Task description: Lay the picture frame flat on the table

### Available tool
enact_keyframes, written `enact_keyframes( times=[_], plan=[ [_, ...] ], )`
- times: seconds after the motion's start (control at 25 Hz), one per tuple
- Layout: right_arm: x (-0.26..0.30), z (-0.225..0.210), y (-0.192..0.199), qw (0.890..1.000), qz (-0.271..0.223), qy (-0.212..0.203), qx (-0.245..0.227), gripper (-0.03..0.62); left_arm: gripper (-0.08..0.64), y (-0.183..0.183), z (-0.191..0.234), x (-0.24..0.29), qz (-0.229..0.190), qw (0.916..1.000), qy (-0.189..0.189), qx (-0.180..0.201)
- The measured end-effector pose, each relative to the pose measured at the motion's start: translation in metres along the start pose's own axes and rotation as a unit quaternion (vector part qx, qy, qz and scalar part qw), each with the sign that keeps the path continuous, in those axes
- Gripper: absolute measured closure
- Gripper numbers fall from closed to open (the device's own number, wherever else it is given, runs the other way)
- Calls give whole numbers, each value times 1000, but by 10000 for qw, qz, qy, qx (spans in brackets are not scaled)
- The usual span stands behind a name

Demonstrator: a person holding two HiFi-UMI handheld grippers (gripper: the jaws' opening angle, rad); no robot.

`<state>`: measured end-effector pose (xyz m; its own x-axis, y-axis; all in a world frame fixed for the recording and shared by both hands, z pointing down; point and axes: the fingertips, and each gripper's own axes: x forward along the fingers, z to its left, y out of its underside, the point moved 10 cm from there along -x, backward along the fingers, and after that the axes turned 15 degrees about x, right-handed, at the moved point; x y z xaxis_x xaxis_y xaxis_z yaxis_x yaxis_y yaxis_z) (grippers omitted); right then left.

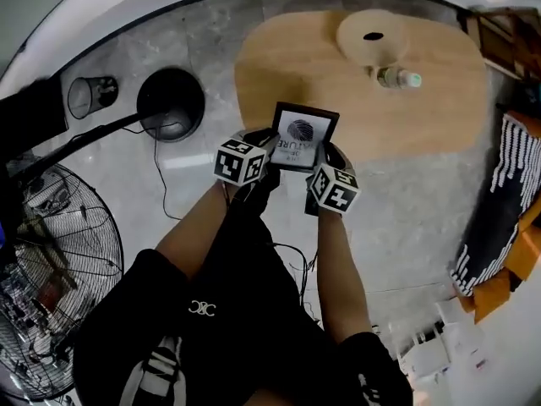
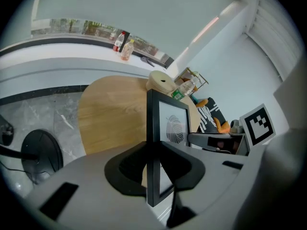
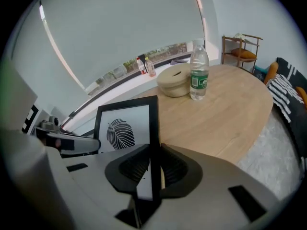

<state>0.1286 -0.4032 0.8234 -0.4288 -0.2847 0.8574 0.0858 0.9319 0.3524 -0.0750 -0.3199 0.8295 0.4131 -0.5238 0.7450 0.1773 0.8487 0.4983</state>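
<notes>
A black picture frame (image 1: 302, 135) with a leaf print is held in the air over the near edge of the wooden table (image 1: 423, 108). My left gripper (image 1: 262, 155) is shut on the frame's left edge, and my right gripper (image 1: 321, 166) is shut on its right edge. In the left gripper view the picture frame (image 2: 160, 143) stands edge-on between the jaws of the left gripper (image 2: 153, 169). In the right gripper view the picture frame (image 3: 129, 128) shows its print, and its right edge sits pinched in the right gripper (image 3: 154, 169).
On the far side of the table stand a round wooden lidded bowl (image 1: 372, 36) and a plastic water bottle (image 1: 397, 78). A black round stand base (image 1: 171, 101) and a wire bin (image 1: 91, 96) are on the floor at left. A fan (image 1: 51, 277) stands lower left.
</notes>
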Motion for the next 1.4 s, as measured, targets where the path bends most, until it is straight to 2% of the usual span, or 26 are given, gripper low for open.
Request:
enact_keyframes(
  times=[0.28,0.4,0.52,0.64,0.76,0.84,0.96,1.08,1.2,1.32,1.4],
  plan=[
    [67,-39,4,9994,320,123,1,505,460,24,28,72,224,9994,59,-253],
    [90,-46,11,9988,448,190,20,505,457,33,44,95,377,9989,45,-268],
    [105,-48,18,9981,571,206,28,505,456,41,57,109,551,9975,10,-451],
    [112,-51,20,9983,546,186,128,505,456,43,63,116,584,9964,-112,-596],
    [112,-52,19,9989,365,127,252,497,463,40,66,112,503,9969,-386,-471],
    [105,-47,15,9994,291,131,154,482,463,35,66,103,426,9969,-439,-502],
    [78,-27,3,9997,98,117,-176,503,471,20,62,77,199,9973,-397,-589],
    [38,-2,-21,9990,-285,16,-356,540,486,-13,48,41,-151,9984,-483,-258],
    [-15,30,-50,9958,-753,-142,-504,575,512,-54,23,-7,-616,9961,-605,201],
    [-72,65,-68,9898,-1223,-377,-626,577,524,-86,-8,-58,-1130,9890,-625,726],
    [-111,88,-84,9840,-1544,-585,-673,577,528,-111,-30,-91,-1461,9806,-637,1139]
  ],
)
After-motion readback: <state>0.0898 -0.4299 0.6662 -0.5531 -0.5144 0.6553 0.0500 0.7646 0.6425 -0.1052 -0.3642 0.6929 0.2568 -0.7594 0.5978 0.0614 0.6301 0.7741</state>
